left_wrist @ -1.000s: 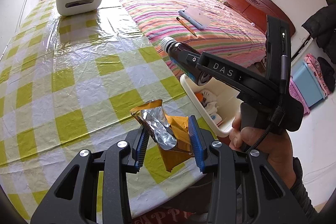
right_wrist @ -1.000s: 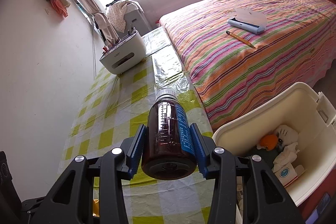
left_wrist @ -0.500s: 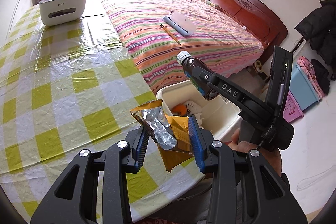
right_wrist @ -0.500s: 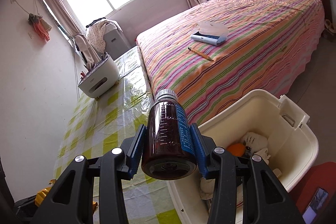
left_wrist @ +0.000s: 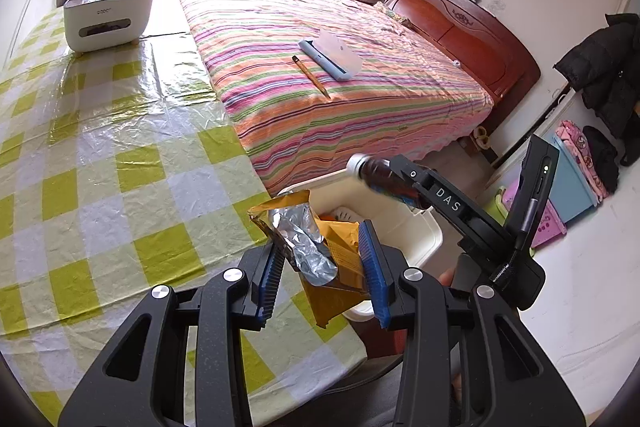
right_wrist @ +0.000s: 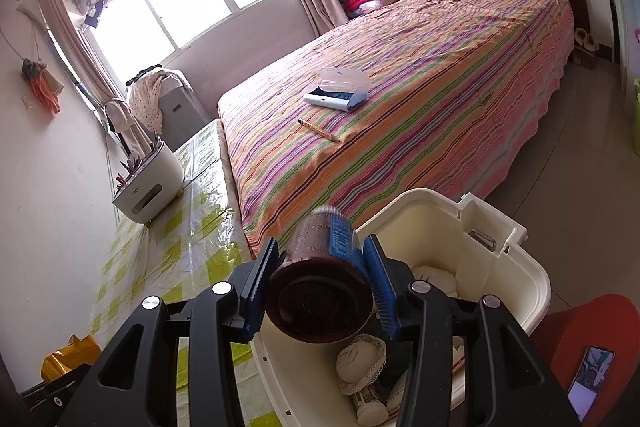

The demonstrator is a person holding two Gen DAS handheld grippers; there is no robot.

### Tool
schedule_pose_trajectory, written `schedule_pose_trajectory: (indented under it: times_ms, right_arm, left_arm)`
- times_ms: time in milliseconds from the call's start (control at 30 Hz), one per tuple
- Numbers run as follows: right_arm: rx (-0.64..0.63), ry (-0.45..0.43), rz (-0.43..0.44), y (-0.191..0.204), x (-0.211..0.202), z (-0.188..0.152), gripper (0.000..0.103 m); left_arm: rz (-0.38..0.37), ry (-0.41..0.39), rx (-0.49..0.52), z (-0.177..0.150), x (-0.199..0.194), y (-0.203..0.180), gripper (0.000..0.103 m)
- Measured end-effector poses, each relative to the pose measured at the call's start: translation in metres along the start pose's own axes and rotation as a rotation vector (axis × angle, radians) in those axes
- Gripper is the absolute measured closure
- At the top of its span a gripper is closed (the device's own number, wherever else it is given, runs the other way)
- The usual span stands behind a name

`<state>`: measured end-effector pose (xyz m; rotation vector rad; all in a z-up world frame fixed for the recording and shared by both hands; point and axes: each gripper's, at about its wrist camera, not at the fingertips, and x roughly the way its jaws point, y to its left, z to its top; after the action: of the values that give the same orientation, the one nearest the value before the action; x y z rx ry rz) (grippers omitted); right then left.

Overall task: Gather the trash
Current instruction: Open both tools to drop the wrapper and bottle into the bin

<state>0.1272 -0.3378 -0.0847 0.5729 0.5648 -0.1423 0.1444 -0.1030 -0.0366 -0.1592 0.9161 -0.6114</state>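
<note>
Two grippers loaded, both now at the bin. Right gripper [right_wrist: 322, 279] has swung off the bench [left_wrist: 100, 155] and sits over the bin [right_wrist: 532, 279]; a second ago the bottle [right_wrist: 320, 267] was framed against the checked cloth, now the bin mouth fills the 4 to 6 o'clock part of its view. Bottle has also tipped: it leans cap-up toward 1 o'clock and looks motion-blurred, where it sat straight between the pads before. Right jaws are opening, bottle between them; a thin gap seems to show at the left pad, so I judge the release has started, though I can't tell if the right pad has let go. Bin already holds tissue wads and other scraps, so the drop lands on soft stuff. Left gripper [left_wrist: 320, 267] has drifted the same way: bench edge has slid toward 9 o'clock in its view and the bin rim [left_wrist: 424, 239] now peeks out right behind the wrapper [left_wrist: 316, 251]. Left jaws unchanged, pinching the gold foil wrapper, crumpled end up. From the left view the right gripper [left_wrist: 404, 183] sits at 2 o'clock above the bin. Meaning: bottle is about done, wrapper is next, needs a little more travel toward 2 o'clock to clear the rim. Risk: bottle clipping the near rim.
</note>
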Motion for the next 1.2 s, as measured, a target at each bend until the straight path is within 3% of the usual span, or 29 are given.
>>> schedule_pose_trajectory:
  times_ms: [100,300,800,900,967,1033,1200]
  right_arm:
    - [0.028,-0.021,-0.005,-0.006,-0.004,0.002,0.052]
    - [0.1,-0.141,-0.026,-0.019,-0.022,0.007,0.05]
    - [0.235,-0.304,-0.01,-0.048,-0.059,0.012,0.049]
    - [0.253,-0.345,-0.007,-0.052,-0.068,0.01,0.049]
    - [0.264,-0.356,-0.005,-0.055,-0.072,0.009,0.048]
    - [0.266,-0.358,-0.003,-0.055,-0.076,0.007,0.045]
    - [0.193,-0.346,-0.024,-0.046,-0.087,0.001,0.041]
  left_arm:
    - [-0.014,0.0,-0.002,0.003,0.003,-0.003,0.067]
    - [-0.048,0.007,-0.021,0.007,0.015,-0.009,0.067]
    - [-0.13,0.051,0.023,0.019,0.069,-0.052,0.065]
    - [-0.144,0.063,0.015,0.022,0.081,-0.057,0.057]
    - [-0.127,0.059,0.014,0.024,0.087,-0.059,0.039]
    - [-0.108,0.038,0.007,0.024,0.087,-0.058,0.028]
    - [-0.012,0.012,0.013,0.016,0.063,-0.051,0.027]
